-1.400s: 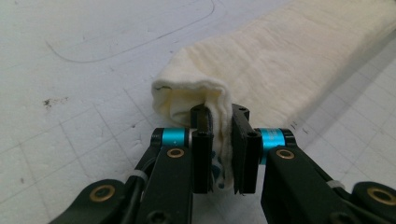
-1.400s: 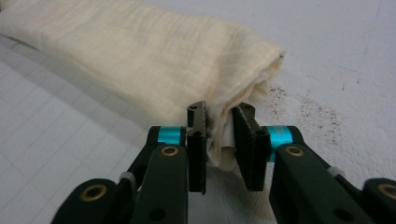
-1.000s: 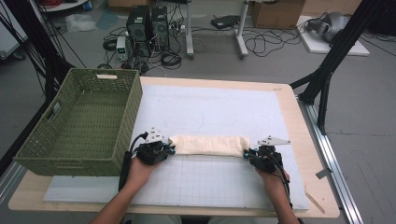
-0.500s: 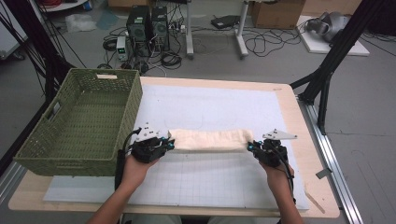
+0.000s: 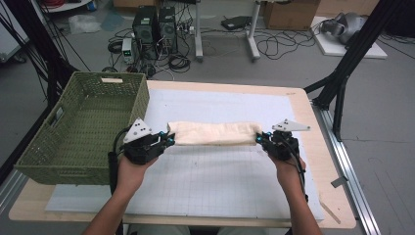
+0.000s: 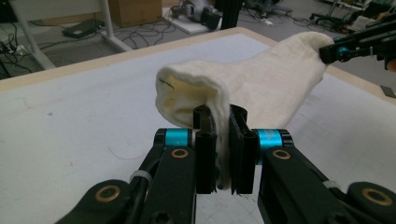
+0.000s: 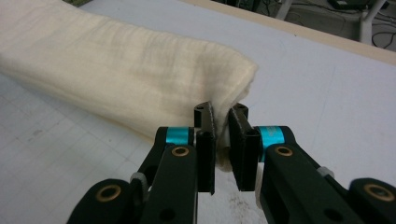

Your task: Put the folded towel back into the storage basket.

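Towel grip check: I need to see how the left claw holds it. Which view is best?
The left gripper view: the left claw pinches the towel edge up close. The high view shows it stretched; the right gripper view, its other end.

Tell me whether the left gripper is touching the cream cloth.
Touching. In the left gripper view the left gripper has both black jaws closed on a fold of the cream cloth, with fabric pinched between them and no gap visible.

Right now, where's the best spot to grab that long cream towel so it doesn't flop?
Probably at its two short ends, one gripper coming in from each side. The folded towel is long and soft, so its middle would sag from one grip. The left gripper and right gripper each pinch an end edge.
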Demonstrator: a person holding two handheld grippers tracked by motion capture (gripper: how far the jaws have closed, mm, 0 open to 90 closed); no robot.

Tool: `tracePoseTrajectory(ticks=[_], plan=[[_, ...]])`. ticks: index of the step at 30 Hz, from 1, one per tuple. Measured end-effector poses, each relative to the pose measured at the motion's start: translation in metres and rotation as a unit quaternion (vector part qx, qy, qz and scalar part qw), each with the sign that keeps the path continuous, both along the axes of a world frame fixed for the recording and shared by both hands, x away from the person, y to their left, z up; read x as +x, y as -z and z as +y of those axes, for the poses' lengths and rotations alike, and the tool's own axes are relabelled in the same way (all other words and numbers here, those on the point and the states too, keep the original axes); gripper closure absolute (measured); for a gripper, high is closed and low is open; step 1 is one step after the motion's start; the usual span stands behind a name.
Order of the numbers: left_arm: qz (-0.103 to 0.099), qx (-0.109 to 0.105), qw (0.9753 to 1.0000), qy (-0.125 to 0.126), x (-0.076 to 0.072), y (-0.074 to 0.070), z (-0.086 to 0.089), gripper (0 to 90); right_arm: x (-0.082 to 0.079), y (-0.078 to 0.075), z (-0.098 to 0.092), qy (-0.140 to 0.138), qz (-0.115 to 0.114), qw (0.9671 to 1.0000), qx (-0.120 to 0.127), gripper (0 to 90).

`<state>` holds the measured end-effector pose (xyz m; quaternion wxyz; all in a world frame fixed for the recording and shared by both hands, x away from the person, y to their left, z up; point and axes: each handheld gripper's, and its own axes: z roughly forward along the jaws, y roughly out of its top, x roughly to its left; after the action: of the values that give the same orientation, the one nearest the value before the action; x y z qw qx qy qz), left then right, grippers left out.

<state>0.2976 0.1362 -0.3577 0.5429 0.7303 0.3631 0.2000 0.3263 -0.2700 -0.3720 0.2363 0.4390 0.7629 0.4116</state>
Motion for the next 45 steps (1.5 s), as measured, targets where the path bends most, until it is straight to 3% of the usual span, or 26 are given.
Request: tracePoseTrajectory(ticks=[10, 22, 29, 39, 45], plan=[[-0.013, -0.019, 0.9996, -0.014, -0.004, -0.015, 0.015, 82.5, 0.008, -0.013, 0.016, -0.012, -0.01, 0.9999, 0.002, 83.0], [-0.015, -0.02, 0.9996, -0.016, -0.004, -0.017, 0.017, 82.6, 0.01, -0.015, 0.018, -0.01, -0.014, 0.9999, 0.003, 83.1], [-0.027, -0.023, 0.999, -0.027, -0.008, -0.026, 0.024, 82.5, 0.017, -0.03, 0.026, -0.02, -0.028, 0.9994, -0.005, 83.1], [-0.039, -0.035, 0.9969, -0.059, -0.017, -0.035, 0.051, 82.5, 0.037, -0.052, 0.056, -0.048, -0.046, 0.9976, -0.018, 83.1], [-0.048, -0.044, 0.9941, -0.087, -0.027, -0.041, 0.074, 82.6, 0.049, -0.062, 0.085, -0.075, -0.058, 0.9953, -0.02, 83.1]])
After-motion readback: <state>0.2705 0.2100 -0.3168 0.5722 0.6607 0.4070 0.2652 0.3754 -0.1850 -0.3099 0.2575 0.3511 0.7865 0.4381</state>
